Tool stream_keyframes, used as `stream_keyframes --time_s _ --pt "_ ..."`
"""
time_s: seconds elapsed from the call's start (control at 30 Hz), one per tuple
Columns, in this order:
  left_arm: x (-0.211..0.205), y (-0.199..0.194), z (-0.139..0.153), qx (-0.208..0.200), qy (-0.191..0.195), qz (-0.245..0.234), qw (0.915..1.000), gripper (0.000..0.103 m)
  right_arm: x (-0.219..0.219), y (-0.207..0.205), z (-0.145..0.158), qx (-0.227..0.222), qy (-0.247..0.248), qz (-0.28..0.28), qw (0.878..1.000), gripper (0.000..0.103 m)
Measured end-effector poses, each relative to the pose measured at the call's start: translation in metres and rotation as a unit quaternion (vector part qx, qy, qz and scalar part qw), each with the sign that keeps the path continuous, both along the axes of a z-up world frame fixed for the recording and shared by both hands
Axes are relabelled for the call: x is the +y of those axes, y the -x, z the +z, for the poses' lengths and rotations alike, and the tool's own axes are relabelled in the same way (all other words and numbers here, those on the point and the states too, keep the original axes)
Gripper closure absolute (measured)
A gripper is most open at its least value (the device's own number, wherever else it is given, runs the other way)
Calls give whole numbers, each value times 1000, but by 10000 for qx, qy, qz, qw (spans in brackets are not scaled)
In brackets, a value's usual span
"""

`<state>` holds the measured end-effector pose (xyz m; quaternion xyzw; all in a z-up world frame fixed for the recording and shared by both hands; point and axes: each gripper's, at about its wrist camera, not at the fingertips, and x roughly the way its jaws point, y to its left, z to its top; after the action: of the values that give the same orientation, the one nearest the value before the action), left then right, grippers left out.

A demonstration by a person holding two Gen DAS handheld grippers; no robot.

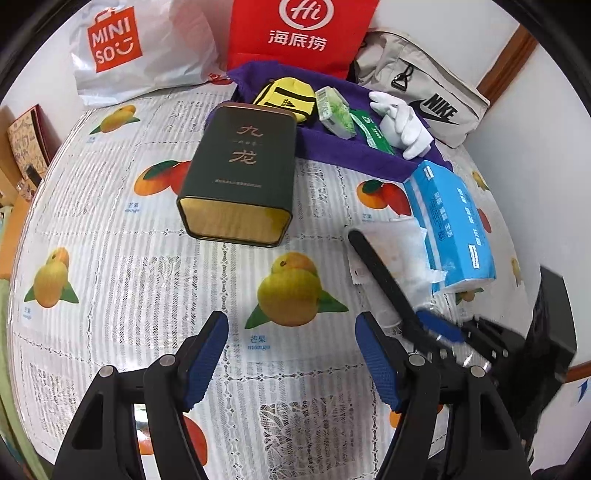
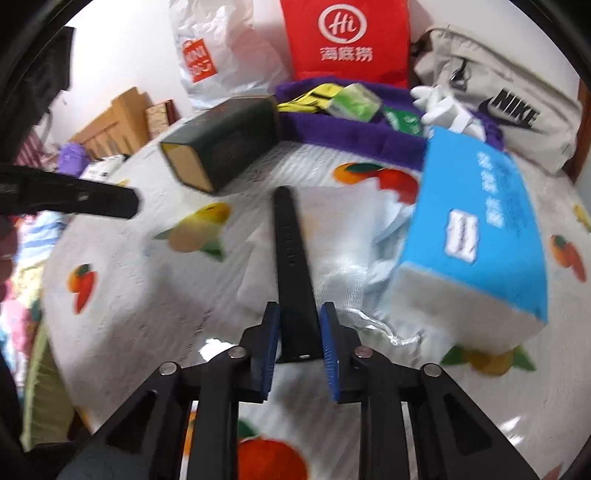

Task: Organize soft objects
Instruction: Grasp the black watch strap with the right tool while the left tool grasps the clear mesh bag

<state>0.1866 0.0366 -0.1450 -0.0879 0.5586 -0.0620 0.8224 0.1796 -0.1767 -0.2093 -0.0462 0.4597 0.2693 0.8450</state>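
My right gripper [image 2: 298, 345] is shut on a long flat black strap [image 2: 291, 266] and holds it above the table; the strap also shows in the left wrist view [image 1: 384, 278], over a crumpled white tissue [image 1: 402, 251]. My left gripper [image 1: 291, 354] is open and empty above the fruit-print tablecloth [image 1: 110, 258]. A blue tissue pack [image 1: 450, 225] lies to the right. A dark green tin [image 1: 240, 173] lies on its side. A purple cloth [image 1: 340, 147] at the back holds a yellow pouch [image 1: 286, 98], a green packet [image 1: 334, 112] and a white glove [image 1: 402, 123].
A white Miniso bag [image 1: 140, 48], a red bag [image 1: 299, 33] and a beige Nike bag [image 1: 424, 92] stand along the back wall. A brown box [image 1: 26, 140] stands at the left edge. Cardboard boxes [image 2: 114, 122] lie beyond the table's left side.
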Motion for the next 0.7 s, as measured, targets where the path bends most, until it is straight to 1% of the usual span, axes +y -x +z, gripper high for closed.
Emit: stream_keyframes --time_s 0.07,0.2,0.27,0.33,0.4,0.5,0.53,0.57,0.6,0.63,0.7 --pt "3 1 -1 -11 13 22 10000 33 5 10 0 111 -99 113 9998 81" --pt "9 5 -2 -14 45 76 10000 33 20 31 0 230 -113 387 9989 81" --pt "12 7 -3 -6 51 119 9999 33 27 37 2 225 -76 463 9986 81" --pt "16 9 -4 -9 81 148 9999 33 31 38 6 90 -70 485 9988 80" --pt "20 12 -4 -7 67 188 9998 33 34 35 6 23 -71 503 9987 70" --pt "25 15 -4 5 76 221 9997 33 42 25 0 46 52 469 9989 69" --pt "25 16 -4 10 71 234 9997 33 44 23 0 -7 83 476 9988 69" --pt "26 17 -4 14 69 237 9997 33 47 22 0 -59 139 491 9987 69" --pt "26 17 -5 19 73 222 9997 33 50 23 0 -112 214 530 9983 78" --pt "26 18 -5 27 70 213 9997 33 53 25 0 -187 276 564 9979 82" --pt "25 18 -6 28 60 192 9998 33 57 29 1 -292 328 683 9967 83"
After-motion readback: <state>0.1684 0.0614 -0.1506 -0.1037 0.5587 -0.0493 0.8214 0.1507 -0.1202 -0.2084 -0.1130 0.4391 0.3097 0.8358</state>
